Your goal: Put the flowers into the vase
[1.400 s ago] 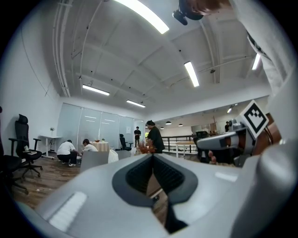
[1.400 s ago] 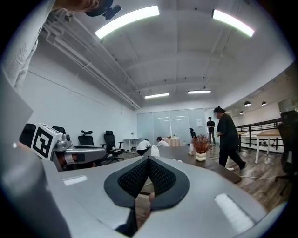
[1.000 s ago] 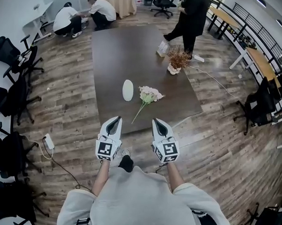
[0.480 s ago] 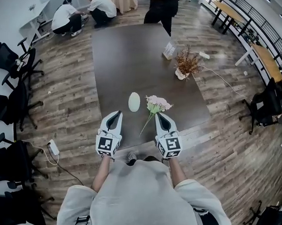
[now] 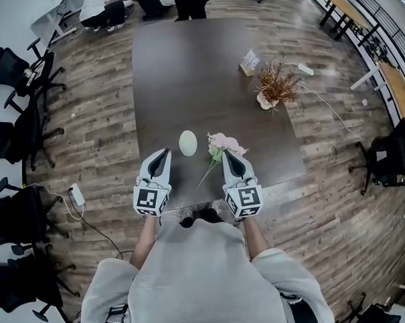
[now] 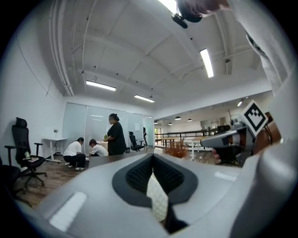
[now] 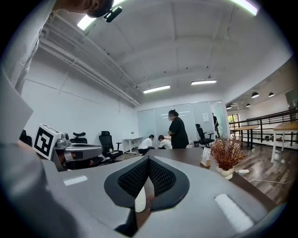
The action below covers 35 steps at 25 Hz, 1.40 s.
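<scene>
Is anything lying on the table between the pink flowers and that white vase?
Nothing visible. Only bare table separates the flowers from the vase just to their left. The dried plant stands well away, farther along it.

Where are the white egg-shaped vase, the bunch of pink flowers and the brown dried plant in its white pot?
white egg-shaped vase [image 5: 187,143]: head view, middle of its body.
bunch of pink flowers [image 5: 225,142]: head view, on the blossoms.
brown dried plant [image 5: 278,84]: head view, on its twigs.
</scene>
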{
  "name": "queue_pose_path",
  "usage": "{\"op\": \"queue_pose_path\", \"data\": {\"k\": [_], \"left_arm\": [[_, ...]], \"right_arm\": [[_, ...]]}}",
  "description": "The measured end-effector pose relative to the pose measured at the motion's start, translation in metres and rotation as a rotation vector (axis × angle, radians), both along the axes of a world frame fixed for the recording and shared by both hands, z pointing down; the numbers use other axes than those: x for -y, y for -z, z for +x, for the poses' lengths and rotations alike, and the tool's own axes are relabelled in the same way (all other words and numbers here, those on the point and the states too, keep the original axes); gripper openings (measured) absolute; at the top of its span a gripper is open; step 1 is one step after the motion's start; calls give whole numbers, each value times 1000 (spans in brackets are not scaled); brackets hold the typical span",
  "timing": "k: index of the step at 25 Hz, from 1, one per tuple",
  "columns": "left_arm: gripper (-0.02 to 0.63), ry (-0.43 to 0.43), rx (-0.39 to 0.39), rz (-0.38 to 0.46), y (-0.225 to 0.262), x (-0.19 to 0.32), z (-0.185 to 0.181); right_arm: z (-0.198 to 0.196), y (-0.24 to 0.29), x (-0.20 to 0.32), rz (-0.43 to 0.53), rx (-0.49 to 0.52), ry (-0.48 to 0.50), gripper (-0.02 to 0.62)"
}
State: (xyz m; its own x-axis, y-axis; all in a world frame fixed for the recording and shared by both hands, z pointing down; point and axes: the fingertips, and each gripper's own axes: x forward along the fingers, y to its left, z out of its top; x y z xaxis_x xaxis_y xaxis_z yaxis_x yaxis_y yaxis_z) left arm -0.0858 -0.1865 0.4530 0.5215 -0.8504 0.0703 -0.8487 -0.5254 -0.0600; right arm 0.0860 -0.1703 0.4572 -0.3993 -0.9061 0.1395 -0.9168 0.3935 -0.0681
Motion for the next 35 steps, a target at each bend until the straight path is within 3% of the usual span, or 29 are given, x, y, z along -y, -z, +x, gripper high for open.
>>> {"op": "queue_pose_path", "data": {"k": [5, 10, 21, 30, 31, 32, 33, 35], "left_arm": [[9, 77, 21, -33, -9, 10, 7], [9, 99, 41, -80, -32, 12, 15], [9, 47, 43, -232, -107, 3, 8], [9, -9, 53, -231, -123, 0, 9], [9, -11, 49, -231, -123, 0, 9], [9, -12, 44, -231, -122, 0, 9], [9, -12, 41, -232, -121, 0, 8], [9, -13, 41, -233, -121, 0, 6]], "right_arm": [[23, -10, 13, -27, 12, 34, -2], [43, -35, 21, -81, 27, 35, -2], [29, -106, 0, -273, 30, 9, -2], [18, -161, -21, -442, 23, 7, 2], [16, -168, -24, -489, 45, 14, 71], [14, -177, -26, -545, 81, 14, 190], [12, -185, -27, -604, 129, 1, 232], [10, -198, -29, -704, 243, -55, 246]]}}
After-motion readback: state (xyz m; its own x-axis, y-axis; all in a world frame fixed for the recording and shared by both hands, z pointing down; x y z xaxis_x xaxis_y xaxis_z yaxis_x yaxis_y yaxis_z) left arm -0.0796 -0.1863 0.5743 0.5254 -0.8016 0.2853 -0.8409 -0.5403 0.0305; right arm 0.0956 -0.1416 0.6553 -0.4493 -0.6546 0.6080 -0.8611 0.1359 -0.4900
